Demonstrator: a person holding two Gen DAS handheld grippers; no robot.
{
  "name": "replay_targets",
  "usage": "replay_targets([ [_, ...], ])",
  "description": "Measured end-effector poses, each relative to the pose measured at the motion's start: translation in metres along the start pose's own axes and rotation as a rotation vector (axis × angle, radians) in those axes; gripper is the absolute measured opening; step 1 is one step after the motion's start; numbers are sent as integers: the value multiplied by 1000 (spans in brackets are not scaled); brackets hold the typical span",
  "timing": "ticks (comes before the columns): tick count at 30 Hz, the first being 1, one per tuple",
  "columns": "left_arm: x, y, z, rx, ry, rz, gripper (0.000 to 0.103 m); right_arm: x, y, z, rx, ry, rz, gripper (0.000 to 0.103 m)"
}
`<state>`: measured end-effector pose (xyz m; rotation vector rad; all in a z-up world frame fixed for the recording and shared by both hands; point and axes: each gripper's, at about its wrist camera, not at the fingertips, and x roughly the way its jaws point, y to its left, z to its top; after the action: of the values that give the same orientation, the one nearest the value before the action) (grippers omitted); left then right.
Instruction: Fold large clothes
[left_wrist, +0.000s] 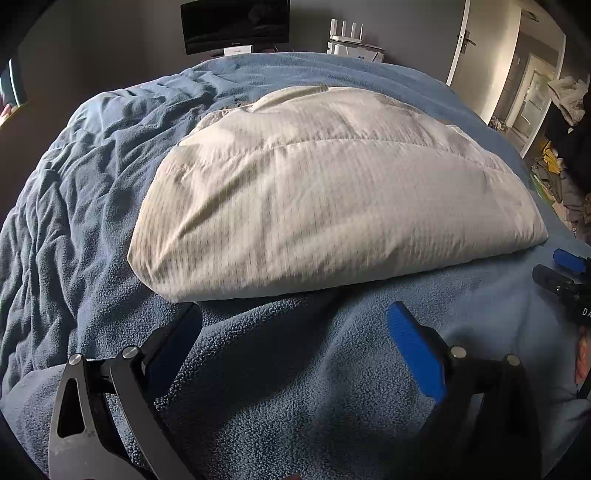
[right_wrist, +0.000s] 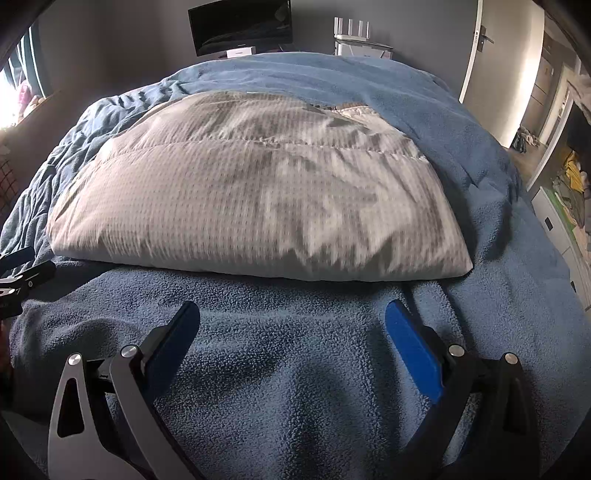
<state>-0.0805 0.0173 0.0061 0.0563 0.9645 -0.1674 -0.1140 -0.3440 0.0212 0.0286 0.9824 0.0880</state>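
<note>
Folded cream quilted garment (left_wrist: 325, 195) lying on the blue fleece blanket (left_wrist: 295, 369) covering the bed (seam running across its middle). Left gripper (left_wrist: 293, 326) and right gripper (right_wrist: 291, 325) hover near its front edge, jaws spread and holding nothing.

Folded pale quilted garment on a blue fleece blanket, seen over the spread right gripper.

The right gripper (right_wrist: 291, 325) hangs above the blue blanket (right_wrist: 295, 369) with its blue-padded fingers (right_wrist: 413, 350) wide apart and nothing between them. Just beyond them lies the cream quilted garment (right_wrist: 255, 192), folded into a puffy block with a stitched seam across it. The left gripper (right_wrist: 22, 273) shows at the left edge, its state unclear. A dark monitor (right_wrist: 242, 26) and a white router (right_wrist: 360, 35) stand at the far wall, with a door (right_wrist: 480, 48) on the right.
</note>
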Motion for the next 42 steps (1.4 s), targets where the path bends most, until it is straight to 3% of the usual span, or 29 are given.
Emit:
replay_targets([
  [42, 3, 0, -3, -2, 8, -3, 96, 1, 1, -1, -1, 4, 1, 95],
])
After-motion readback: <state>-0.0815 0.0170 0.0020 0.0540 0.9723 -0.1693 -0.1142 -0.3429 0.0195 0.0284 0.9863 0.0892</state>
